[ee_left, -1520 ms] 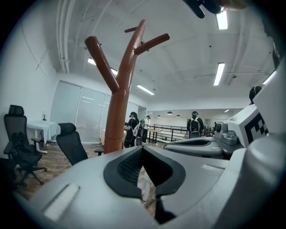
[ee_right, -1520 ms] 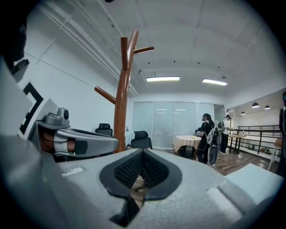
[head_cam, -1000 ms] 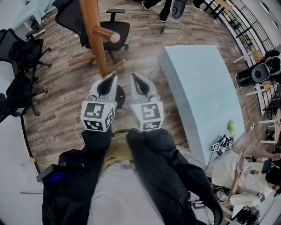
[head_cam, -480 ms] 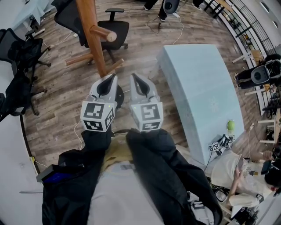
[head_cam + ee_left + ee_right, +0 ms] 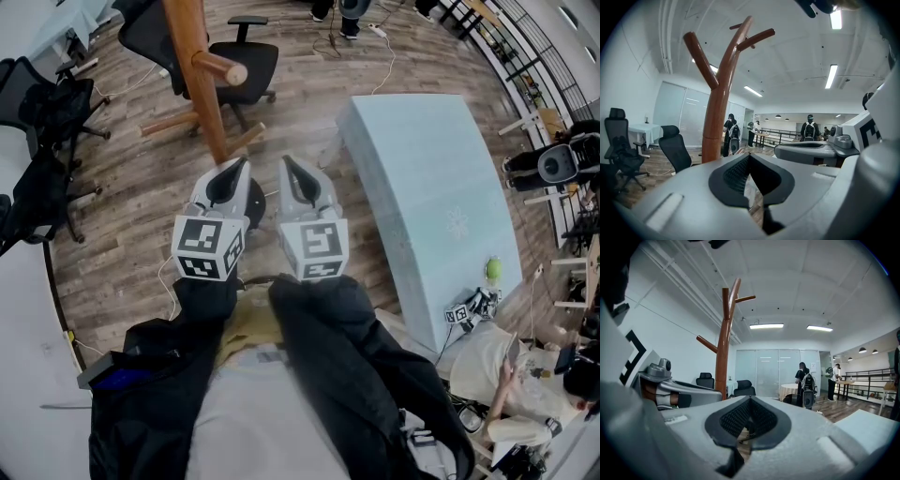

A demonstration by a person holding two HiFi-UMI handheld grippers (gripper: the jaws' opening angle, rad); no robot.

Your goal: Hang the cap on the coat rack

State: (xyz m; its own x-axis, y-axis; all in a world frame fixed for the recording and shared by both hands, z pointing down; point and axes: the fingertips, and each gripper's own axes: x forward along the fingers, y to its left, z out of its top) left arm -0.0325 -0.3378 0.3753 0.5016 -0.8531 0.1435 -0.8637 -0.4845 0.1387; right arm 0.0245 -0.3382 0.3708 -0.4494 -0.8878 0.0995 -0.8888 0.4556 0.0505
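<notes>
The wooden coat rack (image 5: 200,84) stands on the plank floor ahead and a little to the left, with a round peg end (image 5: 232,72) facing me. It rises with bare branches in the left gripper view (image 5: 717,108) and the right gripper view (image 5: 724,348). No cap shows in any view. My left gripper (image 5: 242,165) and right gripper (image 5: 284,165) are held side by side at chest height, short of the rack. Both are shut, with tips meeting and nothing between them (image 5: 749,155) (image 5: 749,399).
A long light-blue table (image 5: 422,187) runs along the right, with a green ball (image 5: 493,269) near its end. A black office chair (image 5: 239,64) stands behind the rack and more chairs (image 5: 47,112) at left. A seated person (image 5: 506,366) is at lower right; standing people (image 5: 804,383) are far off.
Both grippers stay where they were, still shut. The rack has drifted slightly up in the head view, and the legs at the top edge have moved almost out of frame.
</notes>
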